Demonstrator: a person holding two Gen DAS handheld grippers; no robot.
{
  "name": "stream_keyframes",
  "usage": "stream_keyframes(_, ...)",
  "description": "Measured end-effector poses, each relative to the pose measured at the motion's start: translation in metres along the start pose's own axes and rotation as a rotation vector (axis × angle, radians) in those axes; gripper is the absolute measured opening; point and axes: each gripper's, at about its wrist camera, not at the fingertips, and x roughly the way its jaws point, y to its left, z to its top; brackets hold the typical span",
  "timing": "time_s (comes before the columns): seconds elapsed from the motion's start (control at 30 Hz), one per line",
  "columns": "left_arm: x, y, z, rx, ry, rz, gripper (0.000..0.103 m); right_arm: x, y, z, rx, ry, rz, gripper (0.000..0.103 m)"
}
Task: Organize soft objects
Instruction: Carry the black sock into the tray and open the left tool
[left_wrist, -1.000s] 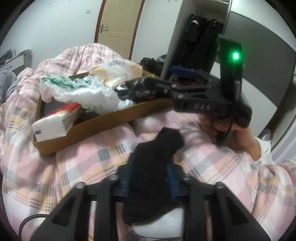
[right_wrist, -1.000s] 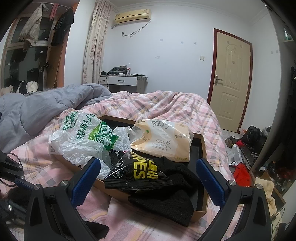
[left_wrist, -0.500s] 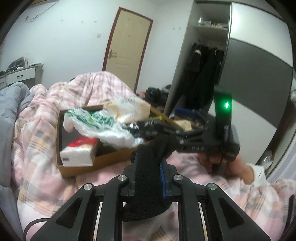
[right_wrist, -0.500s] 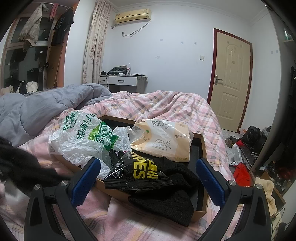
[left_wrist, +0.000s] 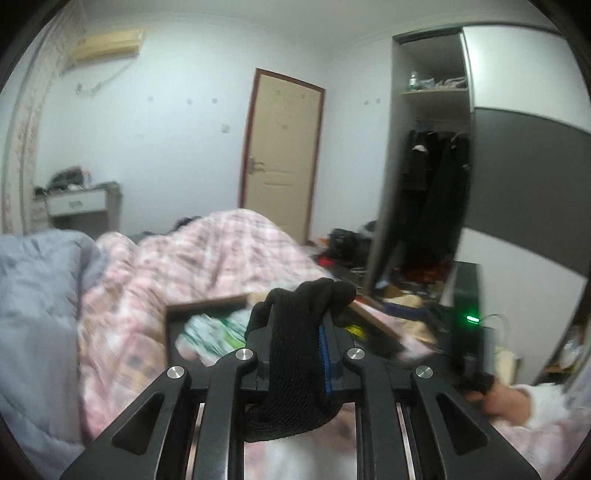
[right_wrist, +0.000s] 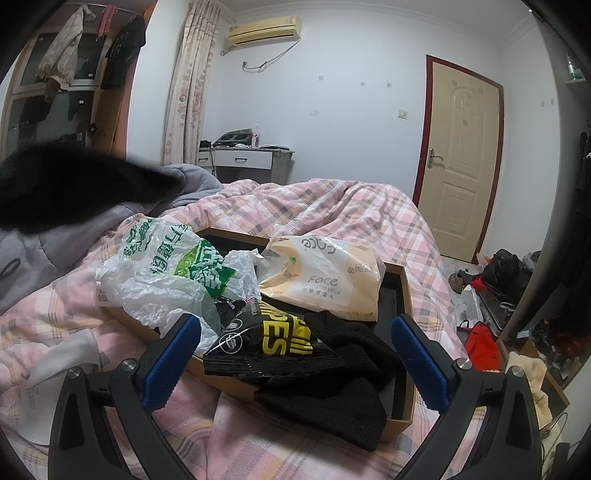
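My left gripper (left_wrist: 295, 354) is shut on a black sock (left_wrist: 295, 369) and holds it raised above the bed; the sock also shows blurred at the left of the right wrist view (right_wrist: 74, 188). My right gripper (right_wrist: 295, 358) is open and empty, just in front of a shallow cardboard box (right_wrist: 404, 295). The box holds a white and green plastic bag (right_wrist: 166, 273), a beige tissue pack (right_wrist: 325, 284), a black and yellow packet (right_wrist: 273, 347) and a black knitted cloth (right_wrist: 332, 398) hanging over its near rim. The box appears in the left wrist view (left_wrist: 207, 302).
The box lies on a pink plaid quilt (right_wrist: 332, 206). A grey duvet (left_wrist: 37, 295) is bunched to the left. A white item (right_wrist: 48, 387) lies on the quilt at the near left. Clutter covers the floor (right_wrist: 491, 295) by the door and wardrobe.
My left gripper has lifted the black sock off the quilt and tilted upward, so the box sinks lower in its view. The sock enters the right wrist view. My right gripper has stayed still.
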Motion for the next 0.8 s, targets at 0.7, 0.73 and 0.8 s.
stream_keyframes(0.7, 0.055, 0.04, -0.047, -0.093, 0.092, 0.196, 0.088, -0.001, 0.0, 0.001, -0.003, 0.001, -0.001, 0.102)
stream_keyframes(0.73, 0.049, 0.041, -0.047, -0.105, 0.06, 0.189, 0.088, -0.001, 0.0, 0.001, -0.003, 0.002, -0.001, 0.102)
stream_keyframes(0.8, 0.04, 0.043, -0.045, -0.119, 0.036, 0.198, 0.088, -0.001, 0.0, 0.001, -0.003, 0.002, -0.001, 0.102)
